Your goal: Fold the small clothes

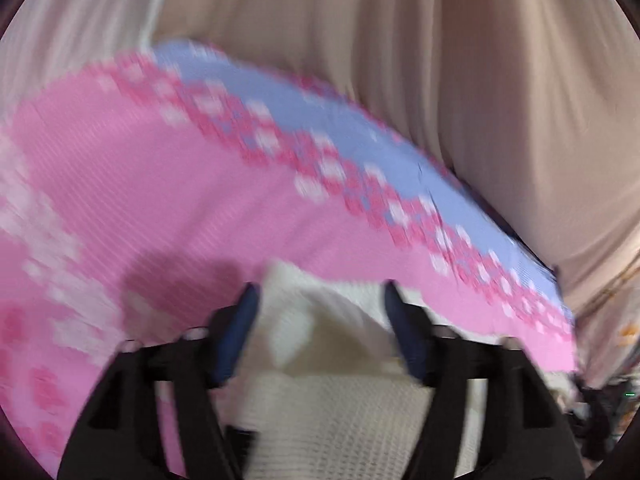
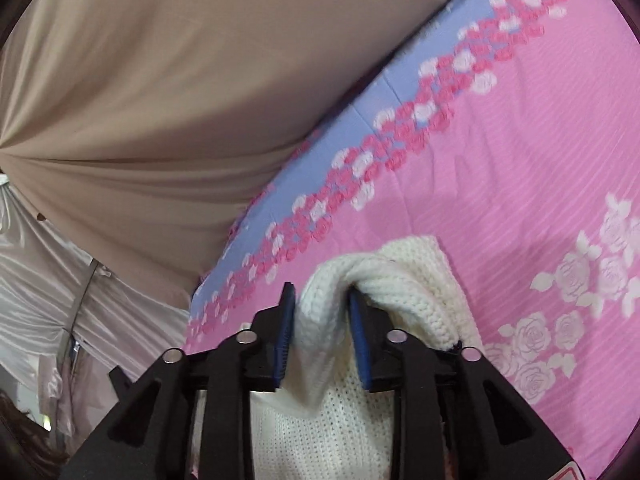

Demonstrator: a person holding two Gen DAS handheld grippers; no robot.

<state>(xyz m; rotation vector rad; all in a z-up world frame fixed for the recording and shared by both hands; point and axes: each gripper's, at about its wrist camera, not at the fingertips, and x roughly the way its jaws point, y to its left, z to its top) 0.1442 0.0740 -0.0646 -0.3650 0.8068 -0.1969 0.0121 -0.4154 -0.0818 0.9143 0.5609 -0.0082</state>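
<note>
A cream-white knitted garment [image 1: 332, 412] lies on a pink bed sheet with white and pink roses [image 1: 160, 184]. In the blurred left wrist view my left gripper [image 1: 320, 288] stands wide open over the garment's edge, and the knit lies between its blue pads without being pinched. In the right wrist view a thick rounded fold of the same garment [image 2: 404, 264] bulges up between the blue pads of my right gripper [image 2: 321, 291] and drapes over the right finger. The jaws stand partly apart and the fold looks loose, not squeezed.
The sheet [image 2: 500, 160] has a lilac-blue border with a rose band along the bed's far edge [image 2: 360, 120]. Beyond that edge hangs a beige curtain [image 2: 160, 80] [image 1: 440, 60]. Pale shiny fabric [image 2: 36, 280] hangs at the lower left of the right wrist view.
</note>
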